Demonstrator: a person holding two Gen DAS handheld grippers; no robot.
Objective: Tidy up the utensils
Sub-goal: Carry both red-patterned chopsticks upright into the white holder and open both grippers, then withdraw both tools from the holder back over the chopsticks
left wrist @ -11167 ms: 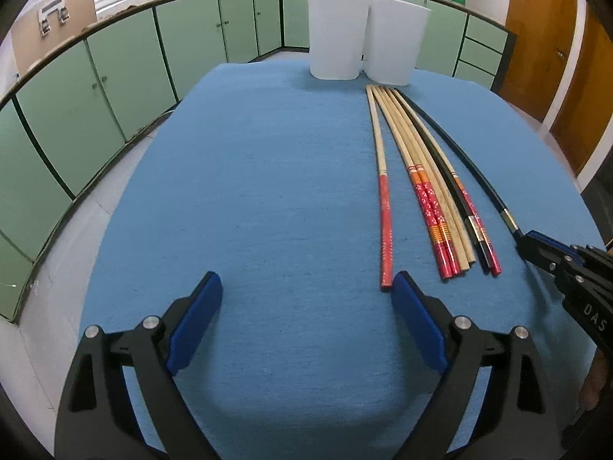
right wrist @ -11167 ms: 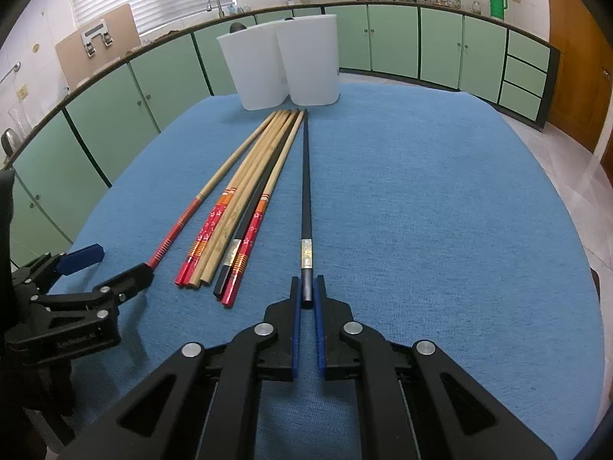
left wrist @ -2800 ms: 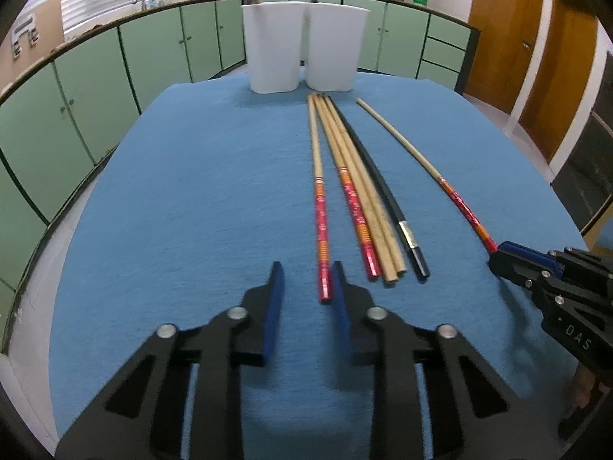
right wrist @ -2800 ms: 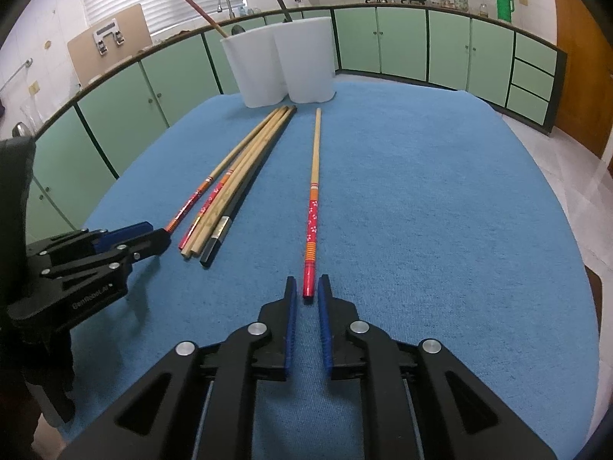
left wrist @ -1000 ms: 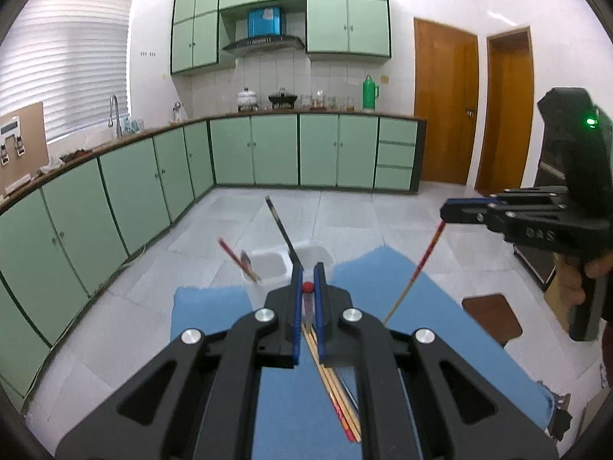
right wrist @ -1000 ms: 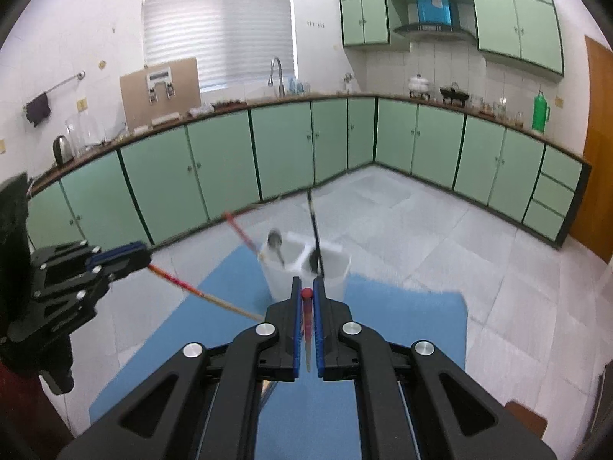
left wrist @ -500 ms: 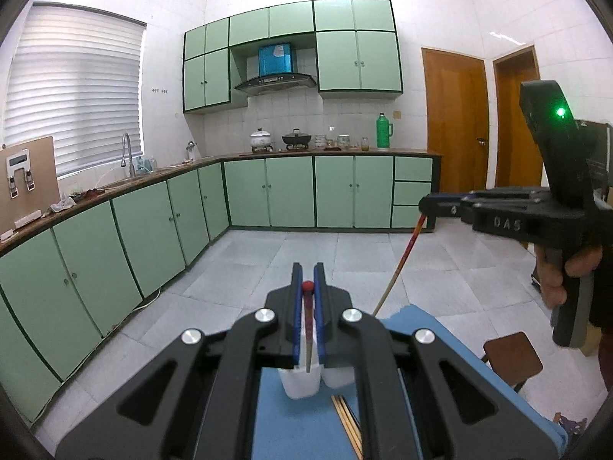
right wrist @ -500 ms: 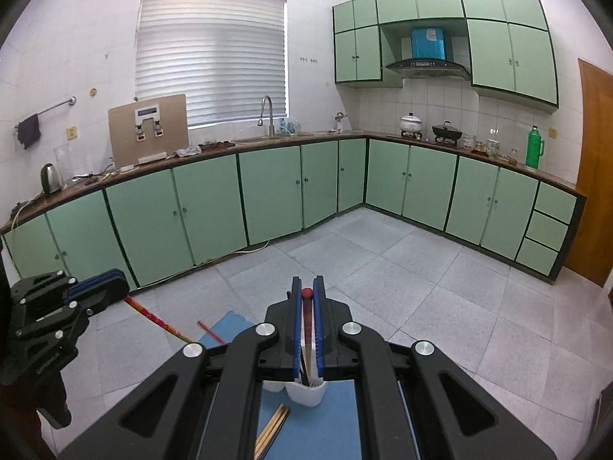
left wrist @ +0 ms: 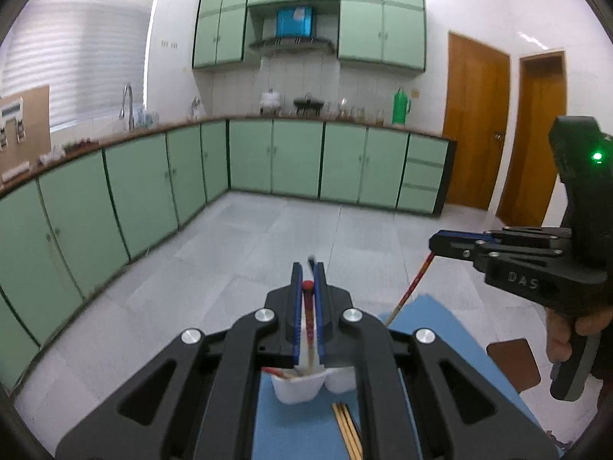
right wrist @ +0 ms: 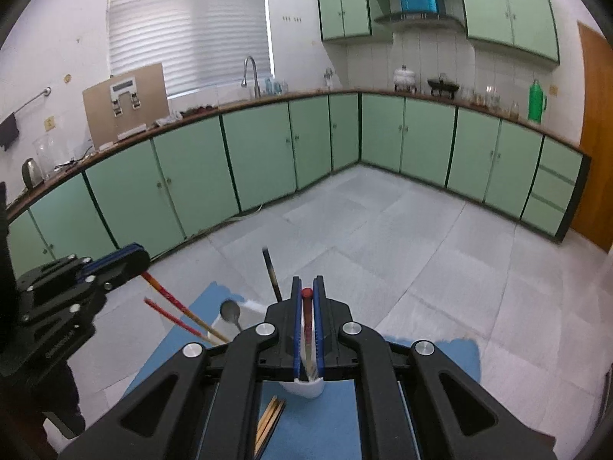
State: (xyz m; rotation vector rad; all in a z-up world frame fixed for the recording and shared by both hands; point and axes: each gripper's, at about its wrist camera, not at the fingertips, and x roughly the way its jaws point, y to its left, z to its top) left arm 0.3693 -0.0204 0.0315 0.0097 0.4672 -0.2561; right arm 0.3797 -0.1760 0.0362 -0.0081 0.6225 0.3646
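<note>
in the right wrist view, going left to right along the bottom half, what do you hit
left tongs → red chopsticks → spoon → black chopstick → right tongs, shut on a red-tipped chopstick

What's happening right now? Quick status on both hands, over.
Left gripper shut on a red-tipped chopstick, lowering it into the left white cup. Right gripper shut on another chopstick over its cup. Nothing blocking.

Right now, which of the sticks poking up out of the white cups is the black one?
The upright black chopstick, just left of the right gripper. Beside the spoon, the other sticks are red-ended; the left gripper grips one.
</note>
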